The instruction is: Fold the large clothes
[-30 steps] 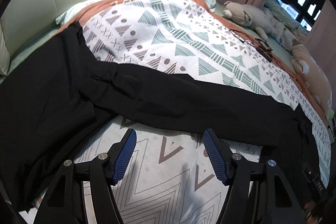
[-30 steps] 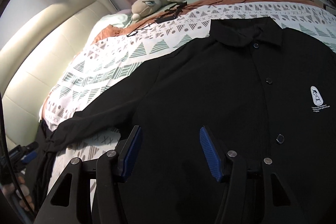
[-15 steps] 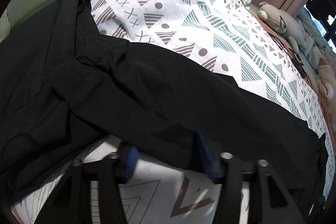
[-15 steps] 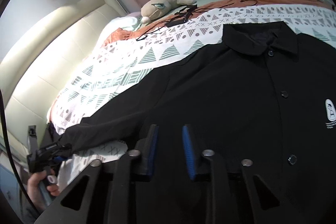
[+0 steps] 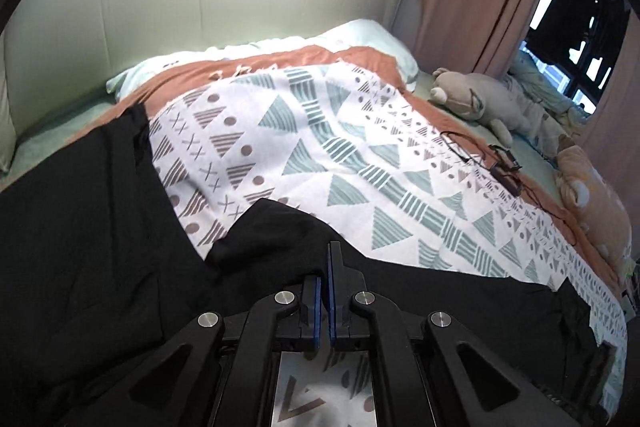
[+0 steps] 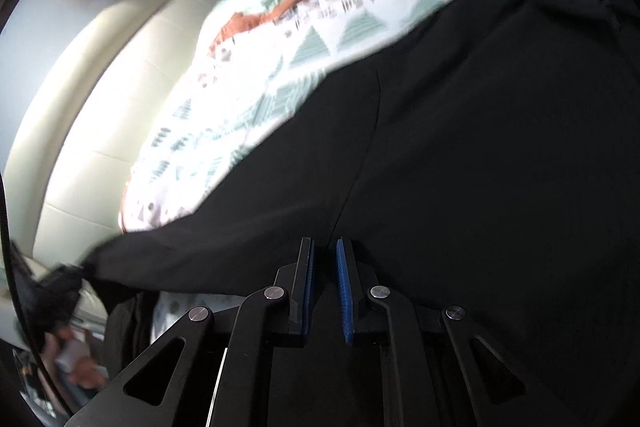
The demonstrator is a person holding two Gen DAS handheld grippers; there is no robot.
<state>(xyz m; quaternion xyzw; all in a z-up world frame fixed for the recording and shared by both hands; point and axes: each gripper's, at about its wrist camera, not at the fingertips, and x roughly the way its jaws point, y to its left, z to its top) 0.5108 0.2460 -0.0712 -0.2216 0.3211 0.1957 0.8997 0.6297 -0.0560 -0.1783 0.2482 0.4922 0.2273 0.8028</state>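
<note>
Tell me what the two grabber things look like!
Both look alike. The left gripper and right gripper each have two flat black fingers lined with ridged blue pads. Behind the fingers, black angled link arms fan out with triangular cut-outs, joined by round silver bolts. No cables or writing show on them.

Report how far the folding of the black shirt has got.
Done: no fold lies finished; the black shirt is spread over the patterned blanket. In hand: the left gripper is shut on a bunched sleeve, and the right gripper pinches fabric by the shoulder seam. Left: carrying the sleeve across the body, then all later folds.
</note>
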